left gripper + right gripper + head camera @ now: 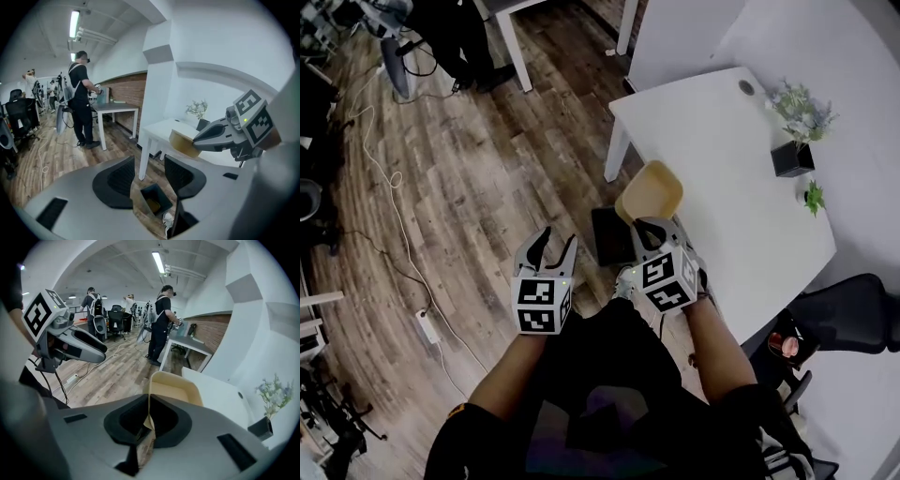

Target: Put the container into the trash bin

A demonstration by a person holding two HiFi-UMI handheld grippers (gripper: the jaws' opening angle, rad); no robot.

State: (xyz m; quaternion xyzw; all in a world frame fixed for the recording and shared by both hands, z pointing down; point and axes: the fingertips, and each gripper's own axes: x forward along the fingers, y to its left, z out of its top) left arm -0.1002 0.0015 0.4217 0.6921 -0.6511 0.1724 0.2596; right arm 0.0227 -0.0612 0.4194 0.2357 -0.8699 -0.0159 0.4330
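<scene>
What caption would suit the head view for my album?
Right gripper holds a tan container by its rim near the dark trash bin; left gripper open.

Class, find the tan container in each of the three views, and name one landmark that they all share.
Head view: container at centre, in the right claw.
Left gripper view: container right of centre, at the right claw's tip.
Right gripper view: container at centre, its rim pinched in the right claw.
Shared landmark: the potted plant.
</scene>
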